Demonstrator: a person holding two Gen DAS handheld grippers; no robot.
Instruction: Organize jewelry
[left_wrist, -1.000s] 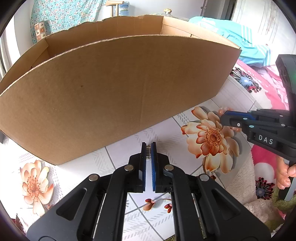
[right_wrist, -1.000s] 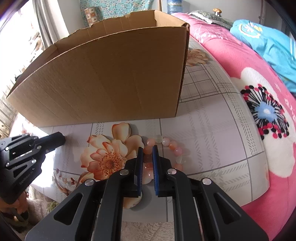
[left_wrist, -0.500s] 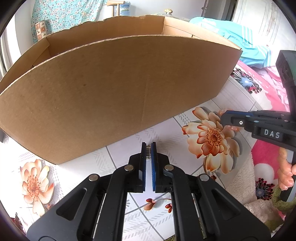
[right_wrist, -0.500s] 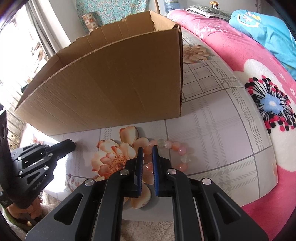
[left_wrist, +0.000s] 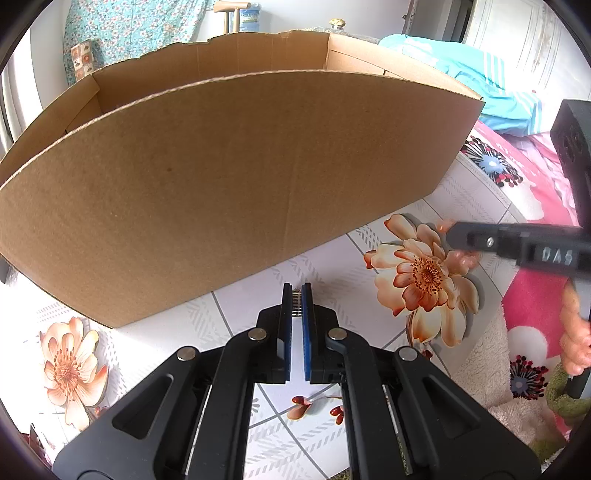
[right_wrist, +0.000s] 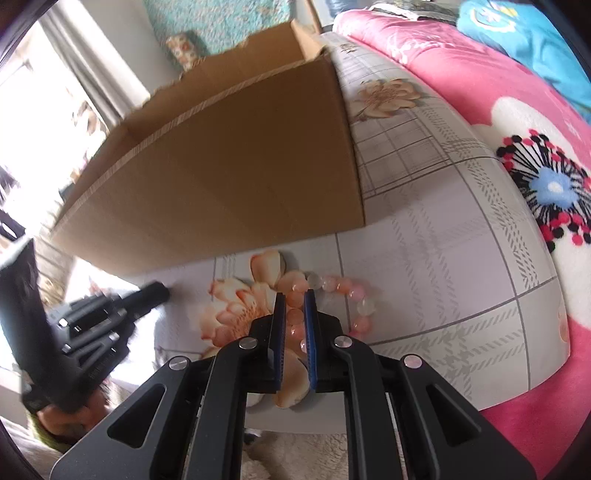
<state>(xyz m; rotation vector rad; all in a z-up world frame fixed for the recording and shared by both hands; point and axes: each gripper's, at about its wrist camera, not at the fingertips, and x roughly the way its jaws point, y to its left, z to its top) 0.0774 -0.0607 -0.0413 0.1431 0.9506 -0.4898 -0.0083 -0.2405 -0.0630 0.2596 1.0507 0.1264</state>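
A pink and white bead bracelet (right_wrist: 345, 291) lies on the flowered tabletop in front of a large open cardboard box (right_wrist: 229, 177). My right gripper (right_wrist: 294, 295) is shut on the bracelet's left side, with beads between its blue pads. In the left wrist view the box (left_wrist: 236, 177) fills the middle. My left gripper (left_wrist: 296, 291) is shut on a small metal jewelry piece (left_wrist: 295, 301) just above the table near the box wall. The right gripper (left_wrist: 454, 234) shows there at the right with blurred pink beads (left_wrist: 463, 258) by its tip.
The tabletop (right_wrist: 443, 258) has a grey grid and peach flower print, and its front edge is close below both grippers. A pink floral blanket (right_wrist: 535, 155) lies to the right with blue clothing (right_wrist: 524, 40) on it. A pale fluffy rug (left_wrist: 476, 350) lies below the table.
My right gripper has swung left and tilted, staying on the bracelet, so the box now looks slanted. The left gripper has barely moved.
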